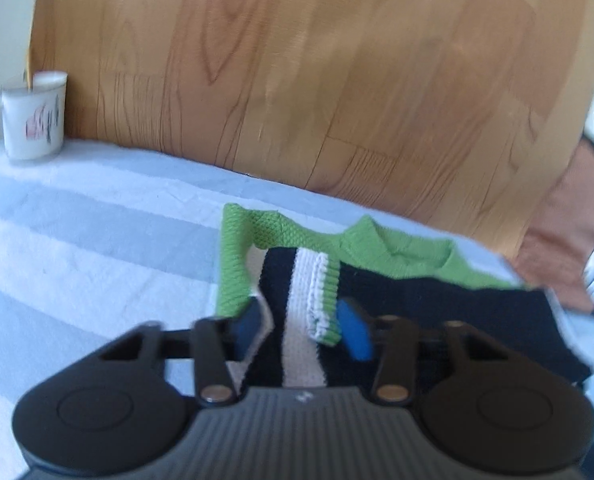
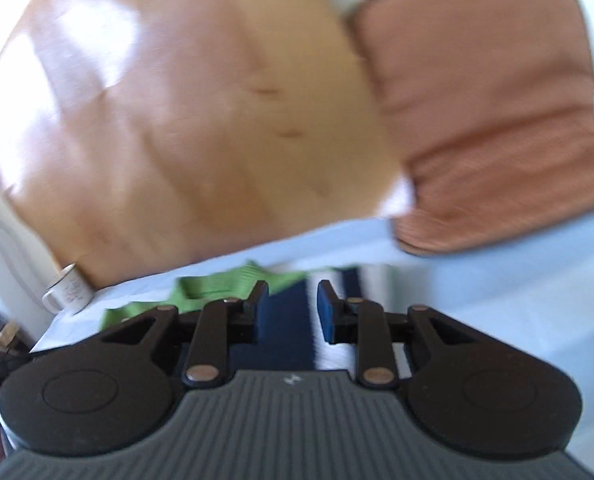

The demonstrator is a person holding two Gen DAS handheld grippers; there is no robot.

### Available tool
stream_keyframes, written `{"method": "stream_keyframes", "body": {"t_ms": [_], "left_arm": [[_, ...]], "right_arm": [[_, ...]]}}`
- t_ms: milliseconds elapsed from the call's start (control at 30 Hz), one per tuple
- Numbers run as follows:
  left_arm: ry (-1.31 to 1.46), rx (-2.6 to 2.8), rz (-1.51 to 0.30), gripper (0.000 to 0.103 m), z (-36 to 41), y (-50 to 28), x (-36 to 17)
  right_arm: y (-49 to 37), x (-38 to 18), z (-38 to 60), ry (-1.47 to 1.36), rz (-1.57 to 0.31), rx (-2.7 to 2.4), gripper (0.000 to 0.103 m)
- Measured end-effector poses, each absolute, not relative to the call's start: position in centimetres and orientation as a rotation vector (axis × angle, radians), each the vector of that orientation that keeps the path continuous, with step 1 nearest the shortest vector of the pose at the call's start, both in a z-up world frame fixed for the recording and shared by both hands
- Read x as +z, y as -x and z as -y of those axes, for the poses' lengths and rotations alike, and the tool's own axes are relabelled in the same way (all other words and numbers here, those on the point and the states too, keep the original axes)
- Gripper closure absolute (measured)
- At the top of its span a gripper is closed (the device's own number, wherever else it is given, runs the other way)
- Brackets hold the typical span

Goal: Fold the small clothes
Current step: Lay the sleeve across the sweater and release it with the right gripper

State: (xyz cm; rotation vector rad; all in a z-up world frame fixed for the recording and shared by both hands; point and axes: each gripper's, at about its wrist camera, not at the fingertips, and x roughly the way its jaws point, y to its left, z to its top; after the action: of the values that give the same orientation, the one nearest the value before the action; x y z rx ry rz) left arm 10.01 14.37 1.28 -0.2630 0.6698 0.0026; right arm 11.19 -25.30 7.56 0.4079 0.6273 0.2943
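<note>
L gripper astride, maybe gripping, sweater

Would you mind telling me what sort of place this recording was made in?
Probably a home: a white mug stands on a pale striped cloth by a wooden panel, with a reddish-brown cushion beside the small knitted garment.

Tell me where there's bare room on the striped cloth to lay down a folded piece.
The open stretch of striped cloth runs between the mug at the far corner and the green-and-navy garment. It is crowded from the garment over to the pink cushion, where both grippers work.
</note>
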Motion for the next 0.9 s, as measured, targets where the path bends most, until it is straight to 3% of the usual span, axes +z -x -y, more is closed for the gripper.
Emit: {"method": "stream_keyframes", "body": {"t_ms": [33, 67, 167, 267, 467, 567, 667, 900], "left_arm": [[0.22, 0.009, -0.669, 0.086, -13.8, -10.0, 1.2], [0.196, -0.01, -0.682, 0.1, -13.2, -10.1, 1.1], [0.112, 0.006, -0.67, 0.101, -11.7, -10.0, 0.9], [0.078, 0.029, -0.677, 0.101, -11.6, -9.9, 0.8], [0.092, 0.027, -0.693, 0.1, -12.2, -10.1, 0.7], [0.088, 0.033, -0.701, 0.097, -12.3, -10.0, 0.9], [0.136, 0.047, -0.7, 0.097, -13.2, -9.6, 2.2], [0.259, -0.004, -0.616, 0.09, -17.5, -0.6, 6.8]], "right_arm": [[-11.6, 7.0, 25.5, -0.399, -0.638, 0.282, 0.073], [-11.9, 6.6, 25.3, -0.378, -0.655, 0.274, 0.073], [-13.3, 4.2, 23.7, -0.187, -0.774, 0.256, 0.091], [-12.6, 4.5, 21.1, 0.037, -0.719, 0.233, 0.09], [-8.5, 7.0, 22.7, -0.124, -0.645, 0.311, 0.085], [-8.5, 5.2, 22.0, -0.09, -0.791, 0.325, 0.084], [-7.8, 6.4, 22.6, -0.144, -0.813, 0.322, 0.083], [0.4, 11.3, 25.4, -0.158, -0.714, 0.42, 0.077]]}}
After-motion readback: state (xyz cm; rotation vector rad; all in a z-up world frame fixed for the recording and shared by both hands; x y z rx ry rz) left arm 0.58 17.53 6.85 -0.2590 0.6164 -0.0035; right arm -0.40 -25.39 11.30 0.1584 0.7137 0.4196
